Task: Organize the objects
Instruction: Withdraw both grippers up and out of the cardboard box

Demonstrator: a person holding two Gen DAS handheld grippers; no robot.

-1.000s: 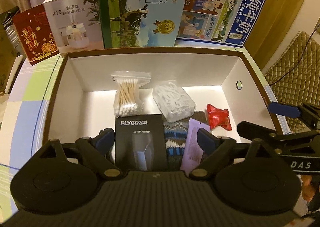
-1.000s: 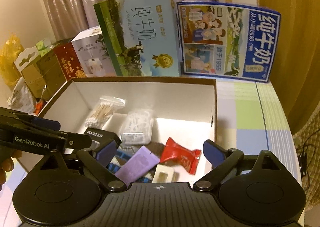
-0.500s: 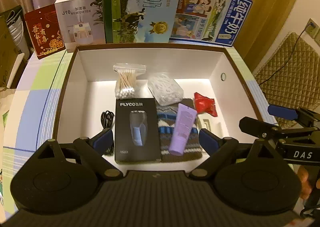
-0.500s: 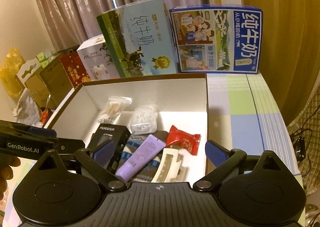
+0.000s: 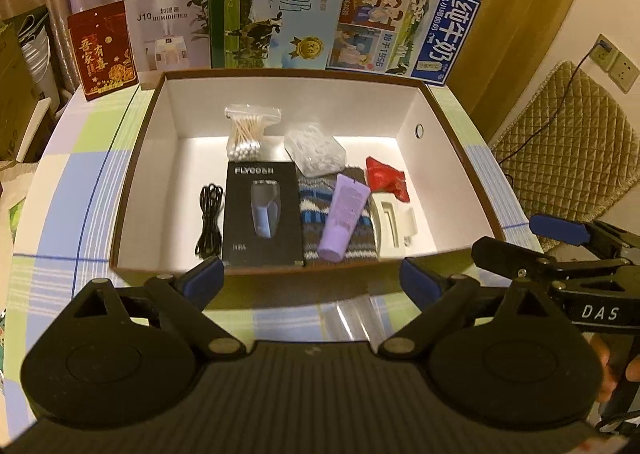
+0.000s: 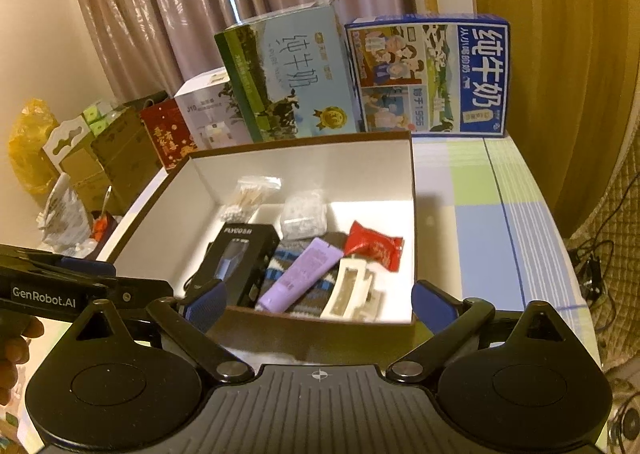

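Left wrist view: inside the open storage box (image 5: 140,190), a black cable (image 5: 210,214), the rigid FLYCO shaver box (image 5: 262,214), a soft purple tube (image 5: 344,222) on knitwear and a brittle-looking white hair claw (image 5: 390,224) are seen. Both grippers, left gripper (image 5: 310,280) and right gripper (image 6: 318,304), are held apart, empty, before the box. The slippery tube is judged best pinched mid-body.

Each gripper is black plastic. The left gripper (image 5: 310,280) has two round black discs with triangle holes above them, silver screws at the joints, a ribbed black plate, and blue pads (image 5: 206,280) on its fingers. White letters "GenRobot.AI" run along its side. The right gripper (image 6: 318,300) looks the same, with "DAS" on its side.
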